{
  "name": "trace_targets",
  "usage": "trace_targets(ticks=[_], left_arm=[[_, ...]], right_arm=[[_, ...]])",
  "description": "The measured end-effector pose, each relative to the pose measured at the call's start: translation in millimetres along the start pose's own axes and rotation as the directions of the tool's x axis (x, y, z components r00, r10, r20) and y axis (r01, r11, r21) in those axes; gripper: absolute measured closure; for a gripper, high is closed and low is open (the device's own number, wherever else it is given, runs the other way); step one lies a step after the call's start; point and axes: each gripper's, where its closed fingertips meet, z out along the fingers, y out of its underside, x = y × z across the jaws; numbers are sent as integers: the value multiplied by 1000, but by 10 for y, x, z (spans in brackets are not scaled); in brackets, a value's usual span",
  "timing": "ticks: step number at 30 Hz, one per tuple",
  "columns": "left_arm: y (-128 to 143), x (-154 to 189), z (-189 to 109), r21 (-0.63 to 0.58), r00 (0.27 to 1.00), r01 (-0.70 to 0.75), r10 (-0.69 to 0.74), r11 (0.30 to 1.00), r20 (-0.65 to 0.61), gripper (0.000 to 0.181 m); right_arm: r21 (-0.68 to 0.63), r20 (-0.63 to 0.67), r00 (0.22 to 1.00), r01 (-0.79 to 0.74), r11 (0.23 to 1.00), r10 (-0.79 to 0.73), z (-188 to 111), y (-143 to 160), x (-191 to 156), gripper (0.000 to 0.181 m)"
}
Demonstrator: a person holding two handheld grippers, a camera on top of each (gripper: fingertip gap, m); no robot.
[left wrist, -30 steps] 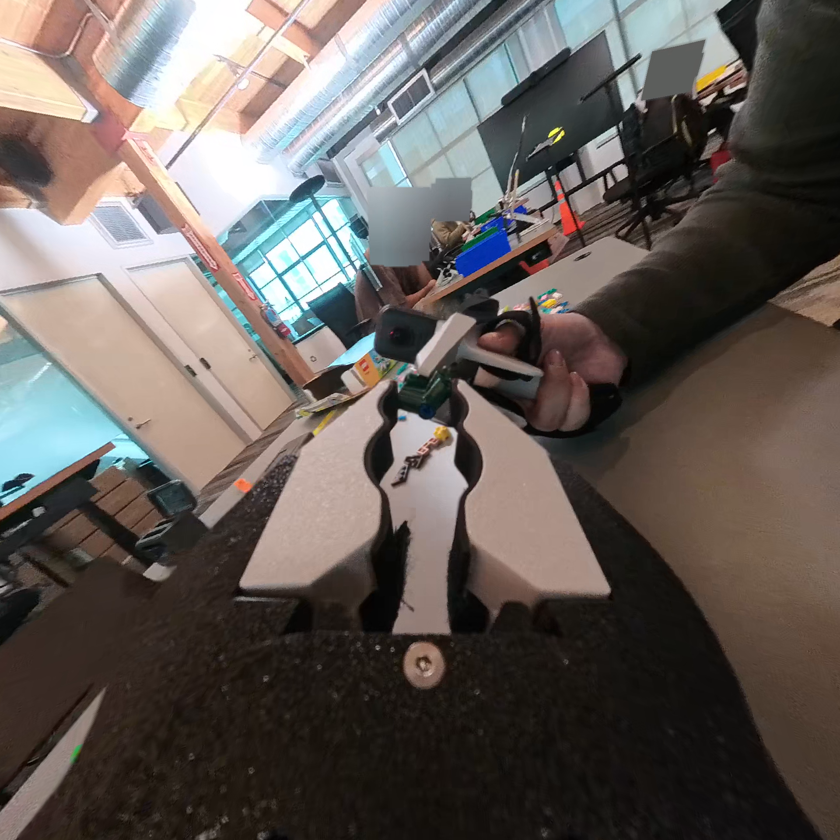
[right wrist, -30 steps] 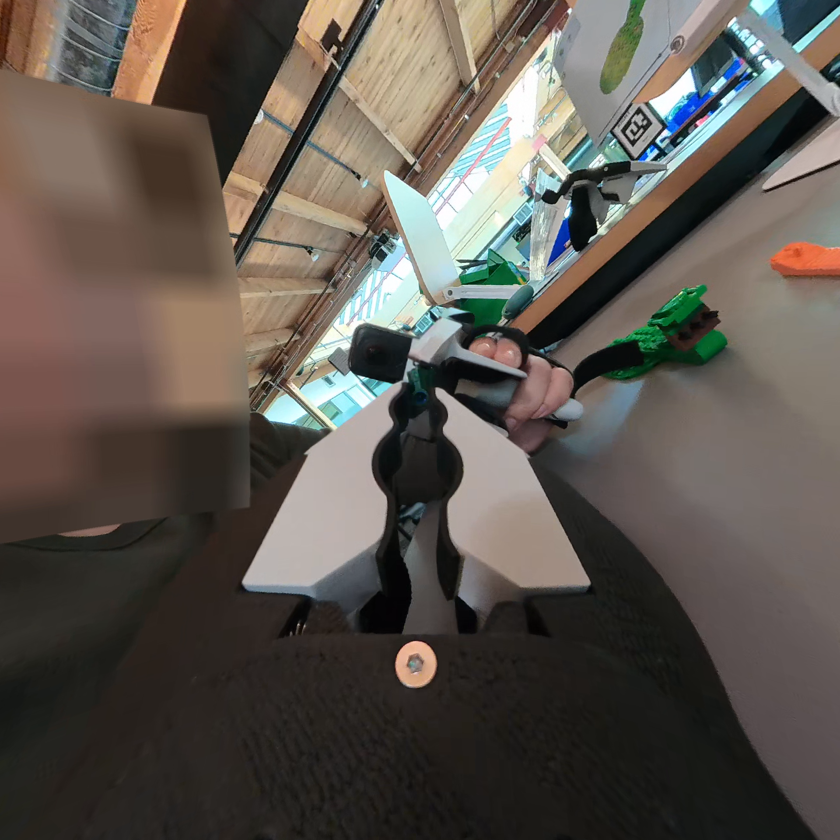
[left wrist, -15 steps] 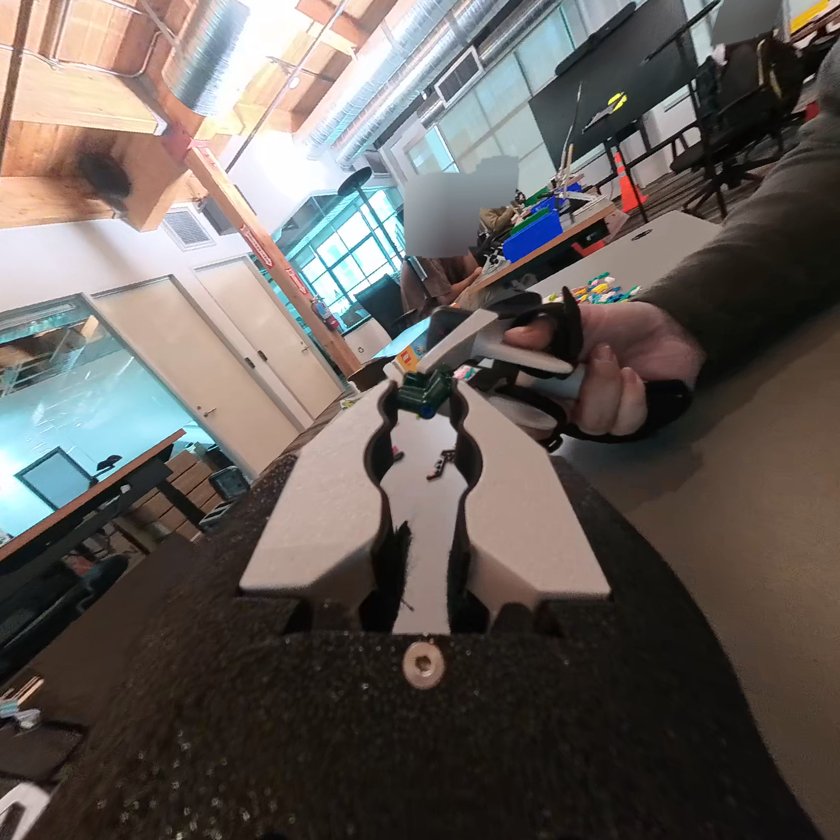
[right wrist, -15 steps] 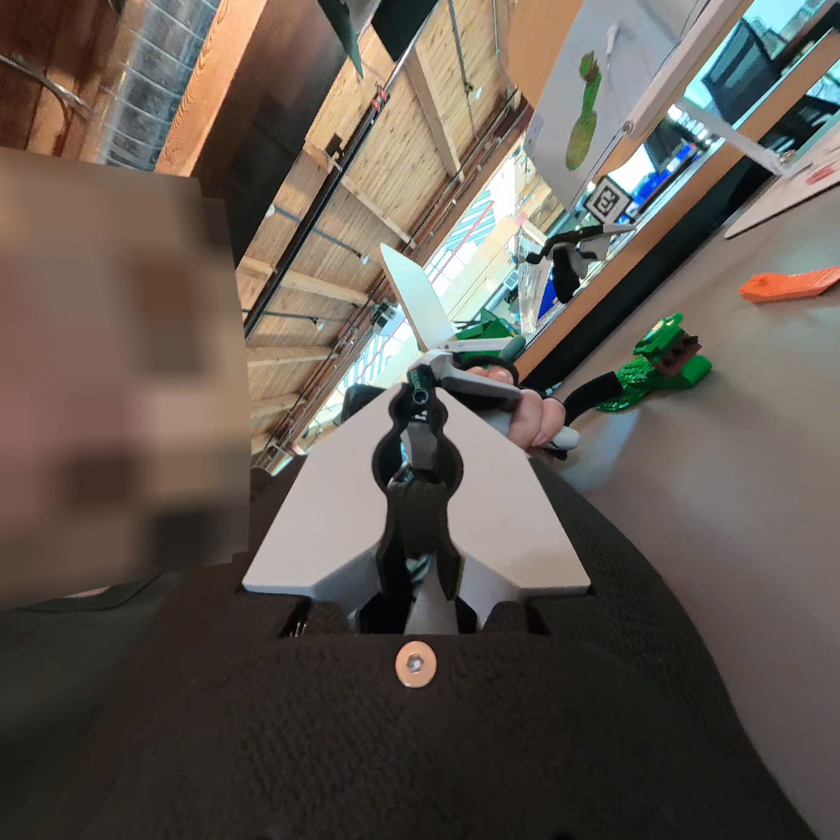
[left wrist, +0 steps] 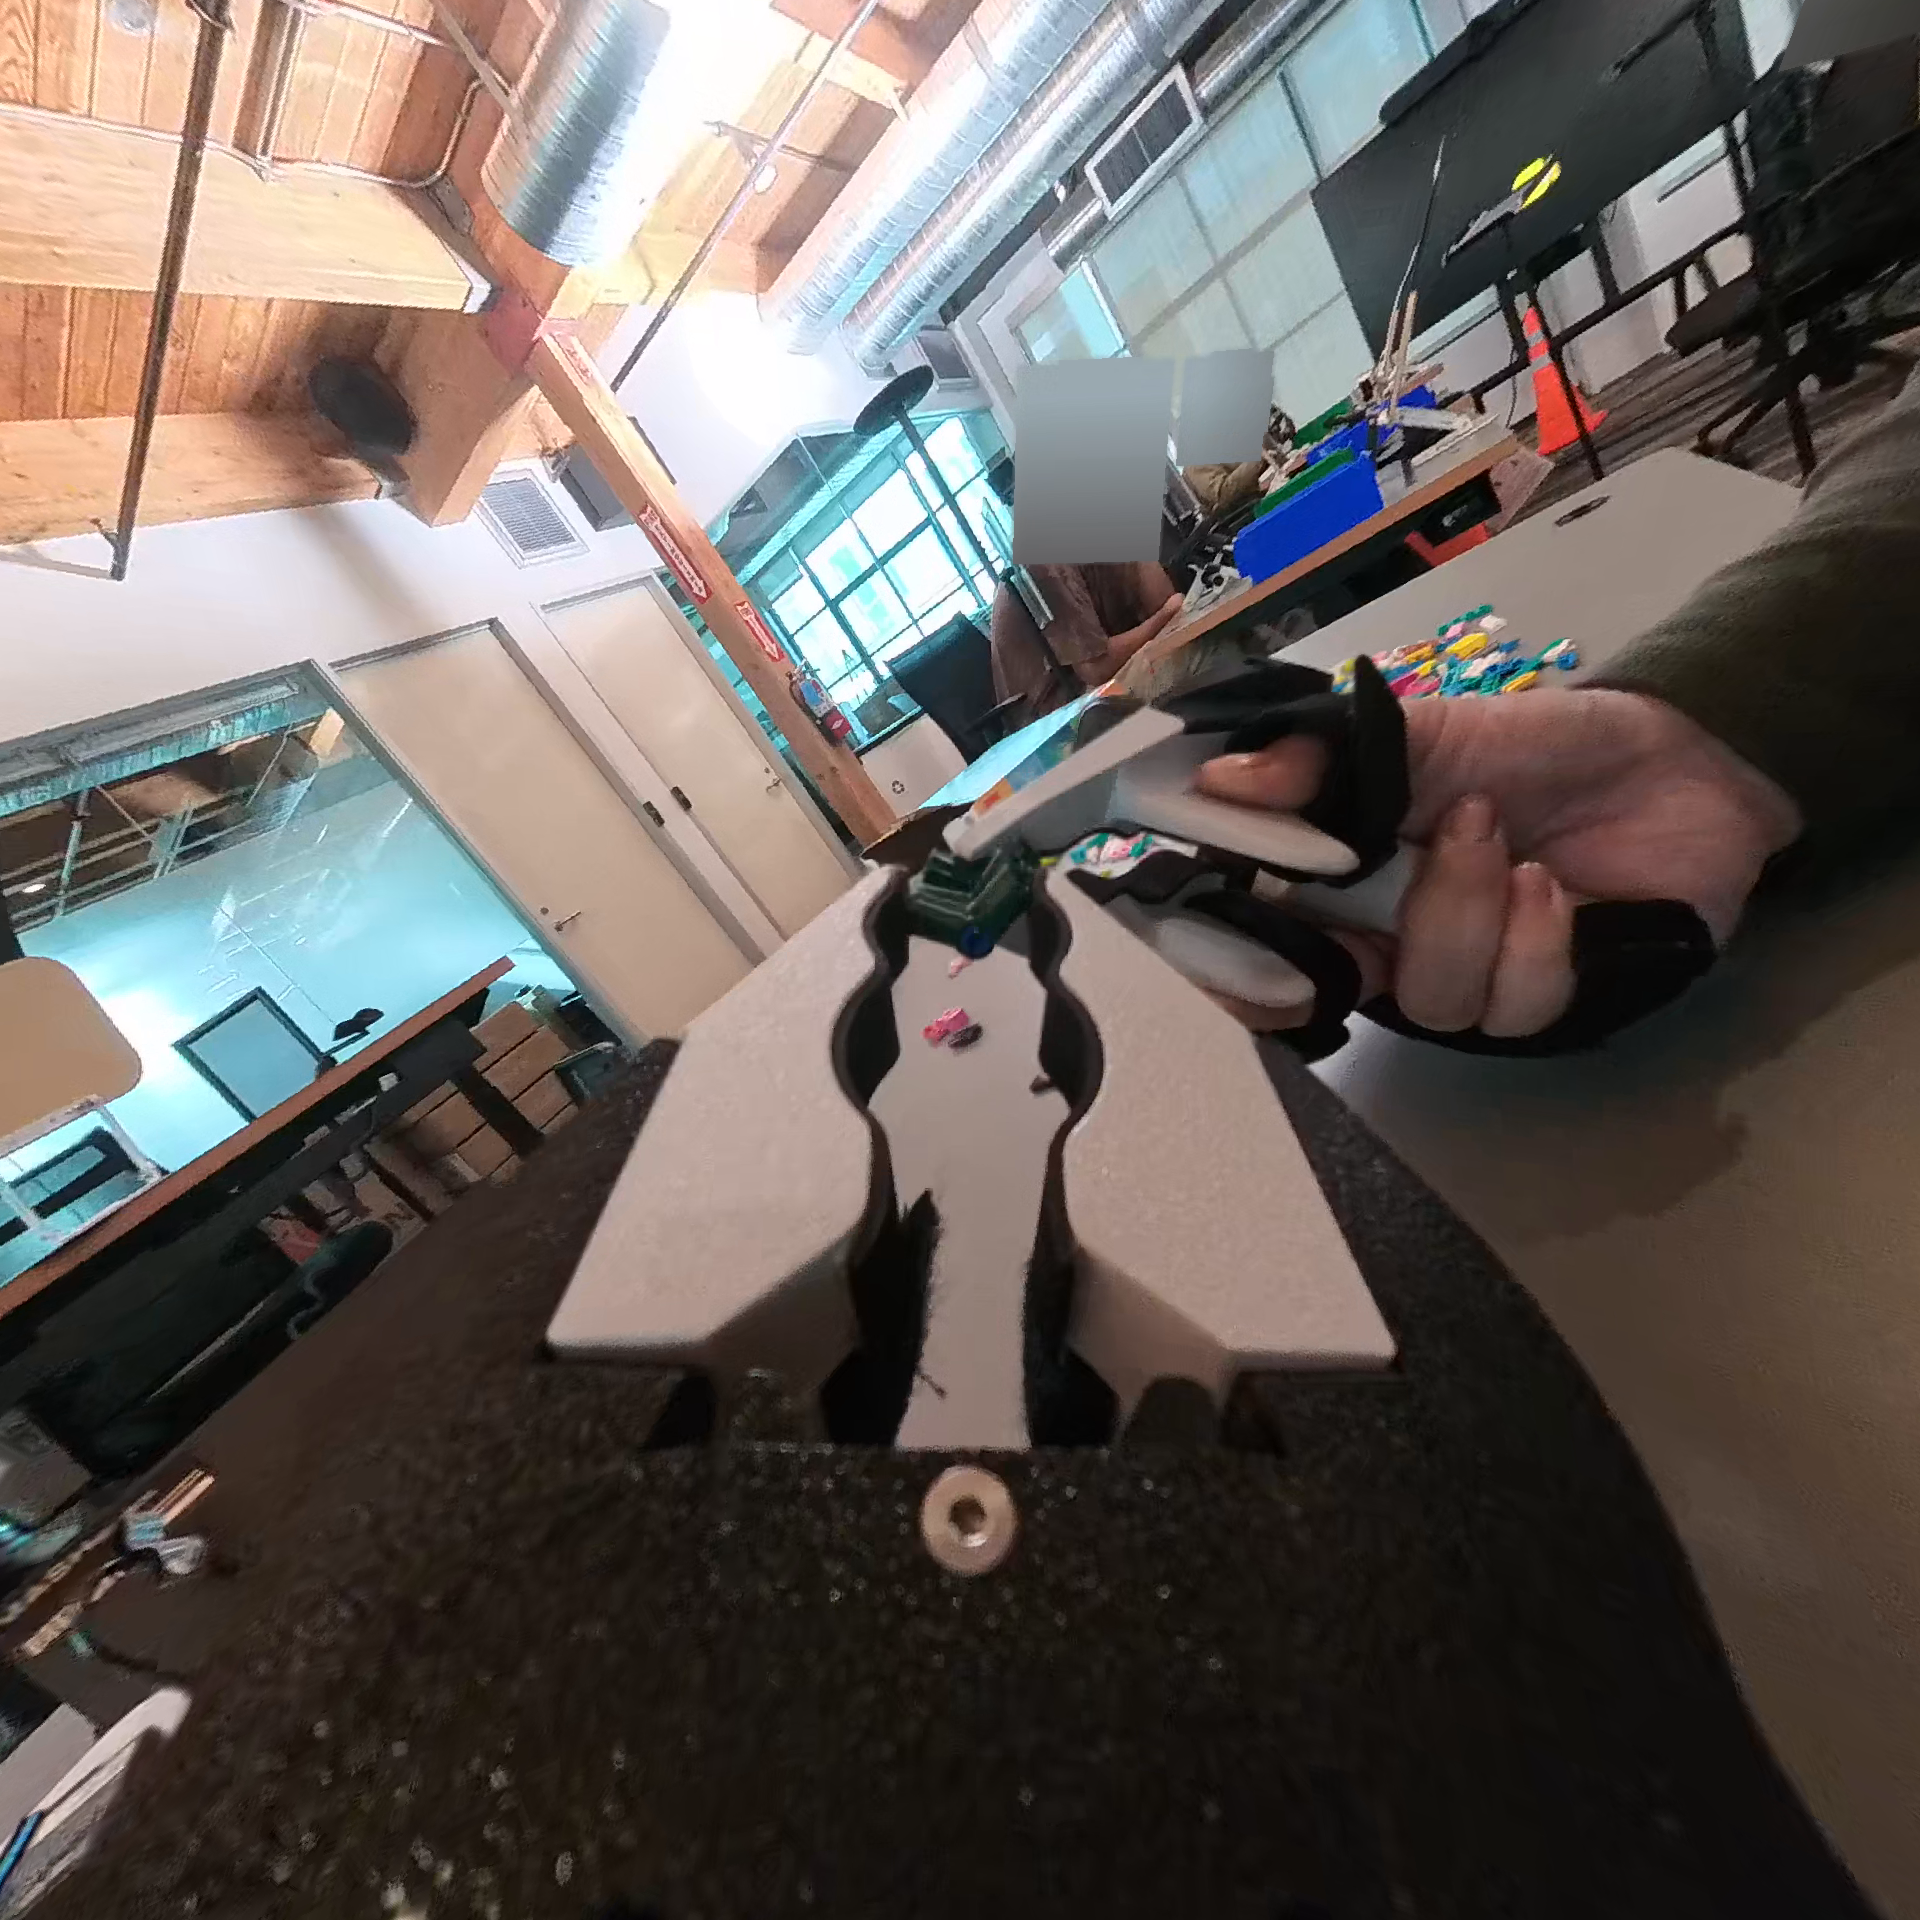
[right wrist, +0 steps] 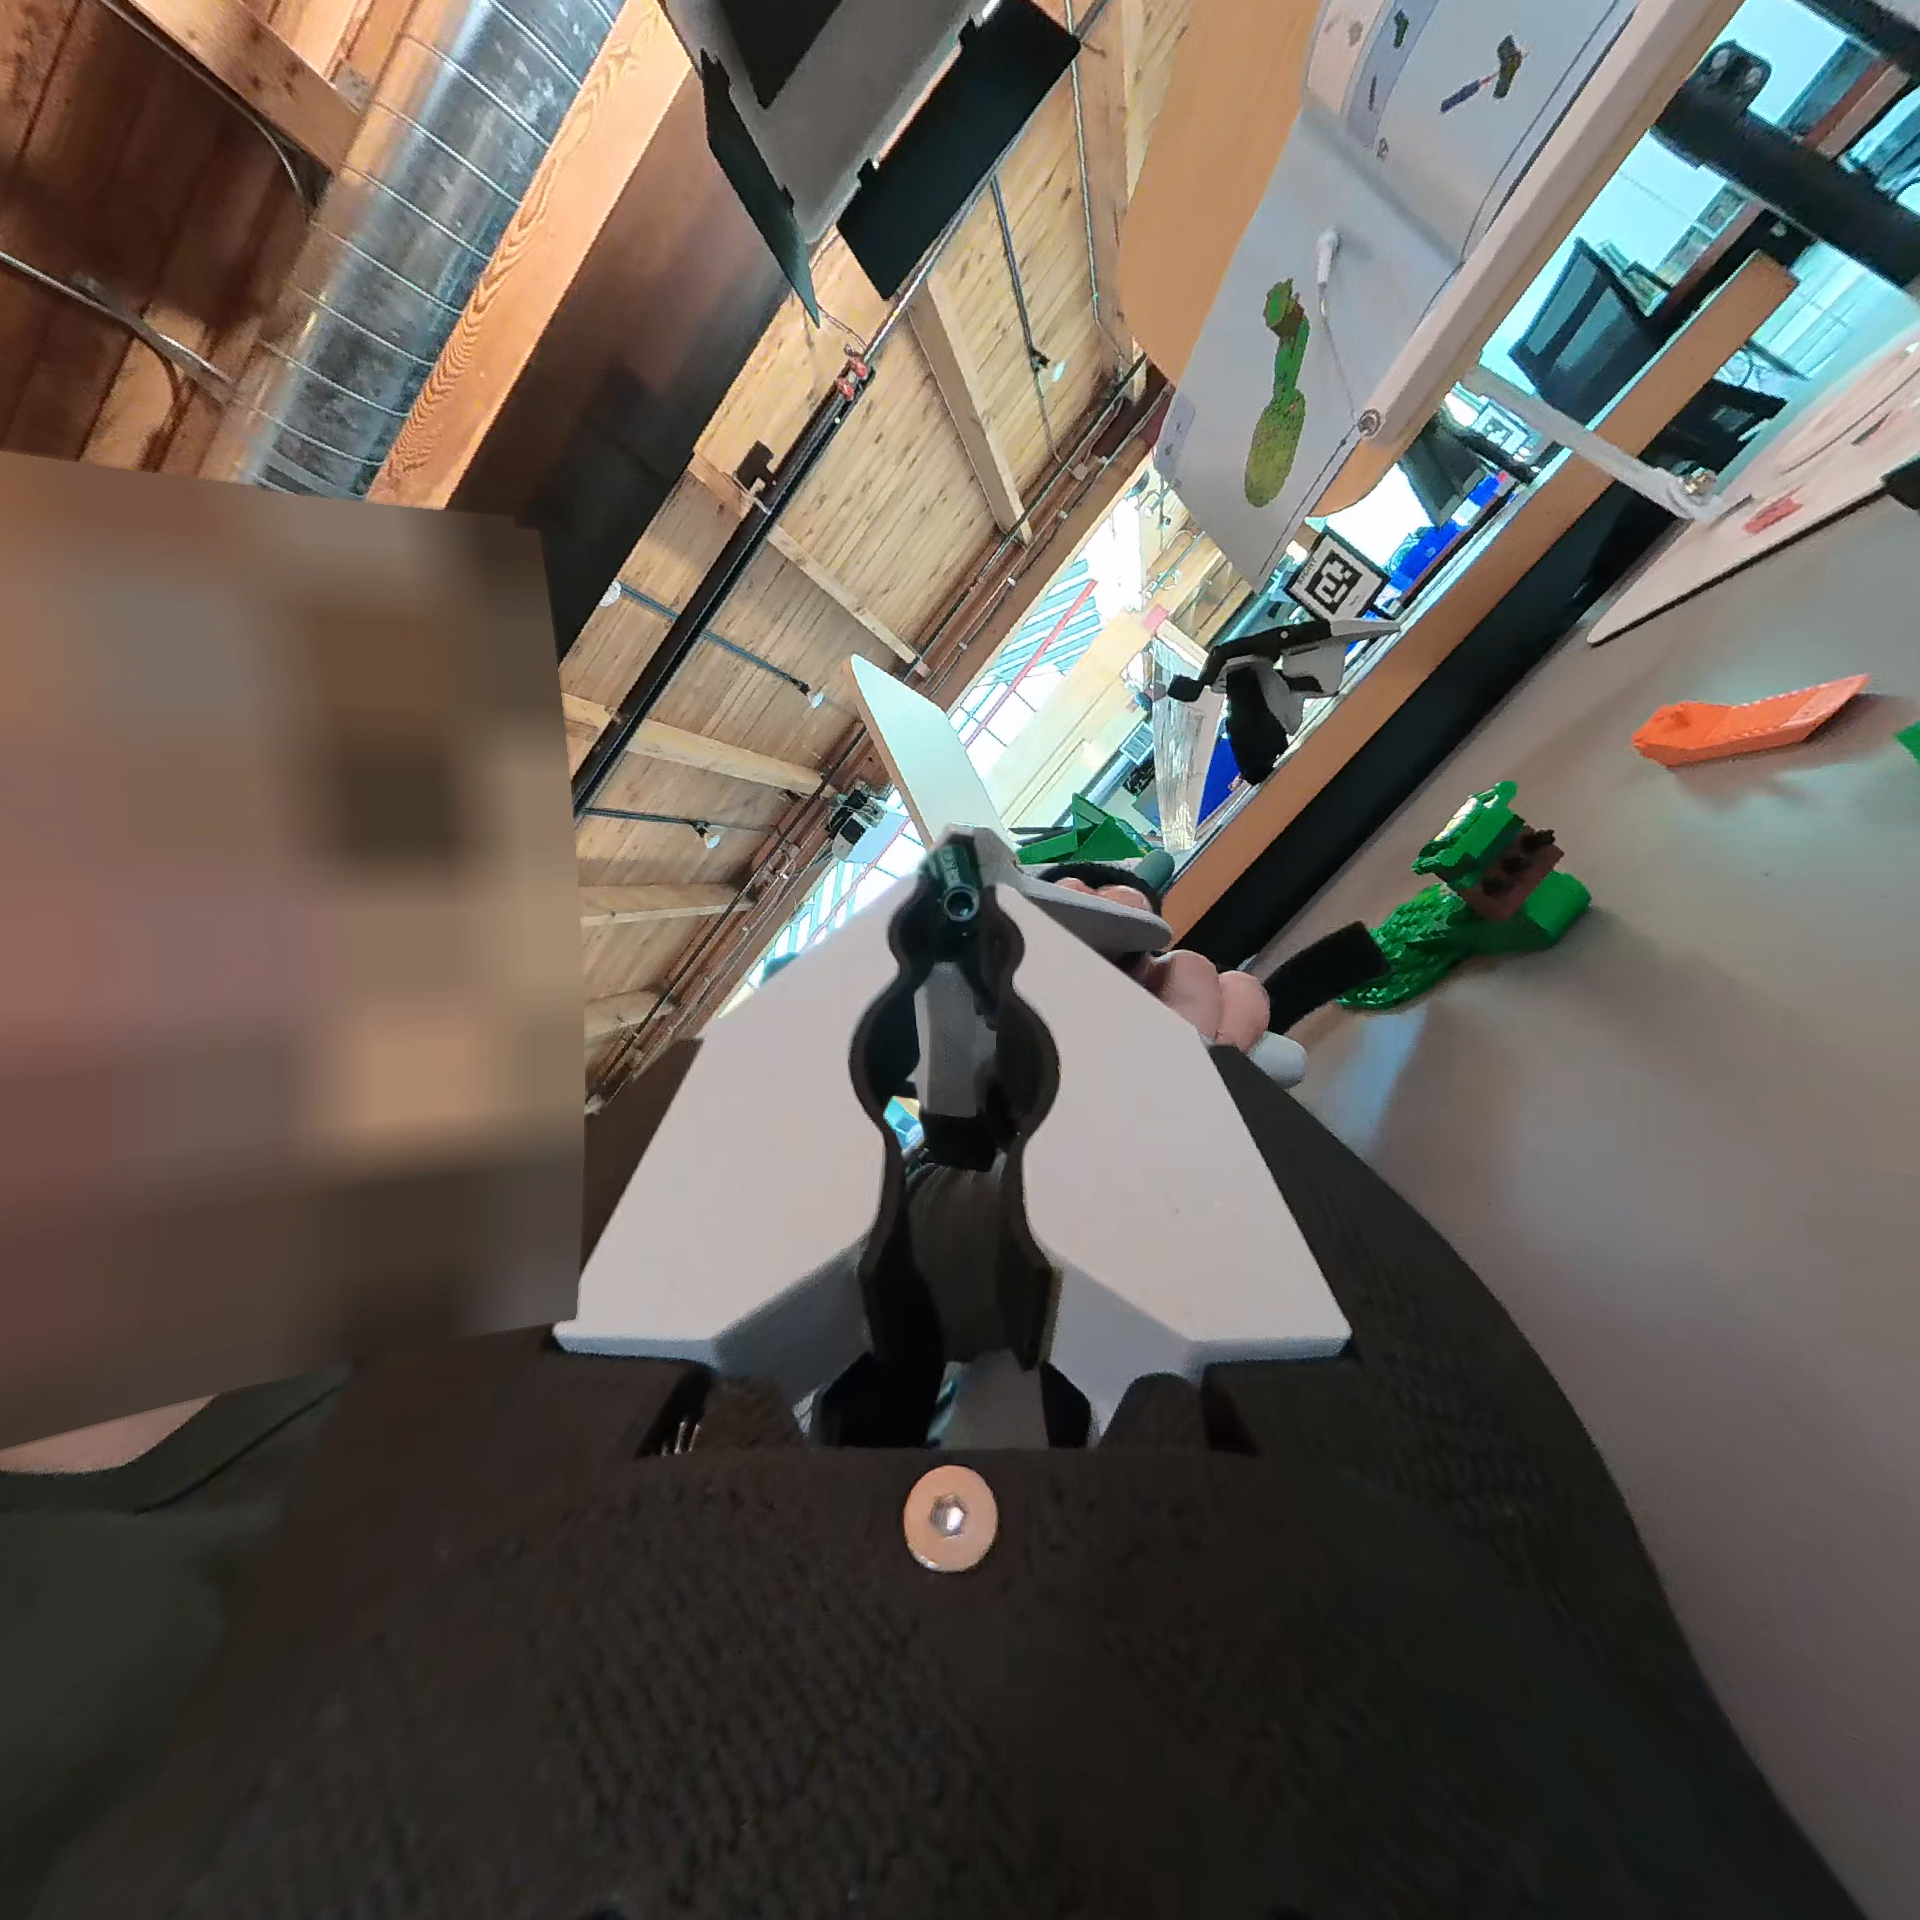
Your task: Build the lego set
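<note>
Grey counter (left wrist: 1714, 1299) w/ wood-beam ceiling overhead. Left gripper (left wrist: 966, 894) is clamped on a small dark-green lego piece (left wrist: 961, 902) at its tips, held up off the counter. Right gripper (right wrist: 956, 902) meets it tip to tip, pinching the same piece. Pink brick (left wrist: 948, 1029) lies on the counter; green lego build (right wrist: 1475, 904) and orange piece (right wrist: 1745, 722) sit farther off.
</note>
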Motion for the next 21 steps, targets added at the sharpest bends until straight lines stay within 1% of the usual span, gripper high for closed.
trace_targets(ticks=[4, 8, 13, 15, 21], left_arm=[[22, -7, -2, -2, 1000, 5, -5, 1000, -4, 161], [23, -4, 5, -6, 1000, -5, 5, 1000, 0, 161], [10, -16, -6, 0, 1000, 1, -1, 1000, 8, 161], [14, -17, -2, 2, 1000, -4, 4, 1000, 9, 161], [-5, -38, 0, 2, 999, -29, 29, 1000, 36, 161]], right_arm=[[3, 0, 1000, -16, 1000, 16, 0, -2, 15, 175], [26, 61, 993, -105, 994, 103, -7, -20, -11, 175], [25, 11, 999, -36, 999, 36, 8, -5, 17, 176], [29, 10, 999, -37, 999, 37, 7, -9, 17, 175], [101, 87, 981, -181, 978, 173, 15, -33, 2, 175]])
